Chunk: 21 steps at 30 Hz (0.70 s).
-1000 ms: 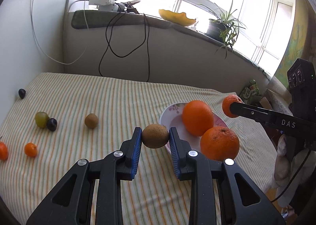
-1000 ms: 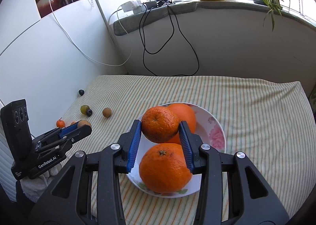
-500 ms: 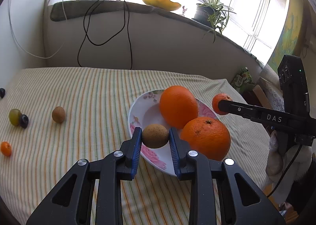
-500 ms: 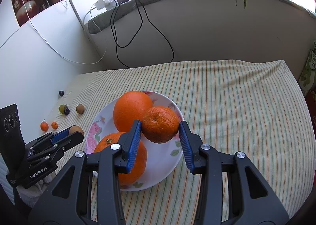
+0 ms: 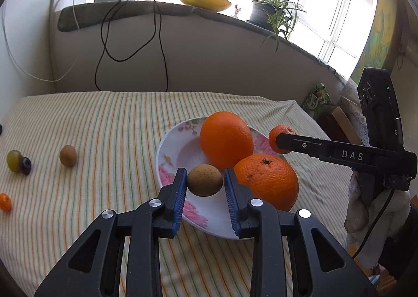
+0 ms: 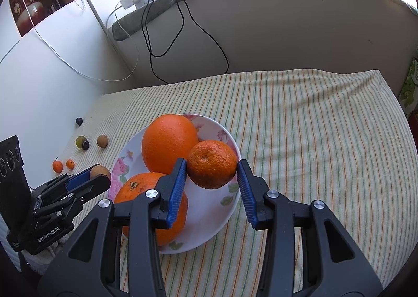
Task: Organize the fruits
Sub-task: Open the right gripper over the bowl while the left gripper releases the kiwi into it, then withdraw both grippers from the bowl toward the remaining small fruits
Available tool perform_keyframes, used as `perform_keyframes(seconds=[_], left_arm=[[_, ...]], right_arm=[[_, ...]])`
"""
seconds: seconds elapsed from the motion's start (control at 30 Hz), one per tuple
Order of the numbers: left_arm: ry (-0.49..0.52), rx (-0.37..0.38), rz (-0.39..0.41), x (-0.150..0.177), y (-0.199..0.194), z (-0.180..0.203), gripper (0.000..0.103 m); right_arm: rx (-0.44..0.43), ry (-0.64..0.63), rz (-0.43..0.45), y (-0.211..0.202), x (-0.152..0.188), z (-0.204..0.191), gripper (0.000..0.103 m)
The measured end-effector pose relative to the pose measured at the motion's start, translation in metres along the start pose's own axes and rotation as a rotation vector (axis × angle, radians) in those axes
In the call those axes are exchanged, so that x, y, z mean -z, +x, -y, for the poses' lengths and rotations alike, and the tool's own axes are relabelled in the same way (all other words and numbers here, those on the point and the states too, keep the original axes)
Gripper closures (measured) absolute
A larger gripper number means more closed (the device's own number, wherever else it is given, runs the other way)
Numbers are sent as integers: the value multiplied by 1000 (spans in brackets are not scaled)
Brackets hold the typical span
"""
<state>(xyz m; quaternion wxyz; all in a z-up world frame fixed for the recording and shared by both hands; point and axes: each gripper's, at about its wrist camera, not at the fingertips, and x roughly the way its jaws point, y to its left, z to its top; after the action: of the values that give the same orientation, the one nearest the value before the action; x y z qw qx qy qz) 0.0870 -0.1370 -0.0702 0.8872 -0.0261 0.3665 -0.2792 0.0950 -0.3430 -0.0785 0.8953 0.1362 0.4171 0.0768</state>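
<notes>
The left hand-held gripper [image 5: 205, 184] pinched a kiwi [image 5: 205, 180] over the near rim of the floral plate [image 5: 180, 150], while the right hand-held gripper [image 6: 212, 170] gripped a mandarin [image 6: 212, 164] above the plate's centre-right, beside two big oranges [image 6: 169, 144]. Best play, I'd say: lower each fruit into bare plate before releasing, clear of the oranges, so nothing rolls. The dark fruits at far left [image 5: 25, 165] were too small to identify, and actual contact with the plate was unclear.

Near side of the front orange [image 6: 146, 192] behind the right claw [image 6: 212, 182]; plate [image 6: 230, 140] floor beneath fruit.
</notes>
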Motion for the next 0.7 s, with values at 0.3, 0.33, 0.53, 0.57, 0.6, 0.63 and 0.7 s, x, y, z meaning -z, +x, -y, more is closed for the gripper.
perform_keyframes(seconds=[0.3,0.33,0.53,0.57,0.6,0.63,0.7], left_arm=[[8,-3,10,0,-3,1,53],[7,-4,11,0,-3,1,53],[2,-9,18,0,-6,0,53],[2,-11,19,0,-7,0,53],[2,-13,21,0,-9,0,53],[1,-17,25,1,-10,-1,53],[-3,-19,30,1,-13,-2,53]], right_arm=[[-12,-2,43,-13,-4,-4,26],[-9,-8,46,-14,-4,-6,20],[-6,-32,58,-17,-5,-14,17],[-7,-36,57,-17,-5,-15,17],[-8,-40,56,-17,-5,-17,17],[-8,-44,57,-17,-5,-19,17],[-9,-49,60,-17,-6,-22,17]])
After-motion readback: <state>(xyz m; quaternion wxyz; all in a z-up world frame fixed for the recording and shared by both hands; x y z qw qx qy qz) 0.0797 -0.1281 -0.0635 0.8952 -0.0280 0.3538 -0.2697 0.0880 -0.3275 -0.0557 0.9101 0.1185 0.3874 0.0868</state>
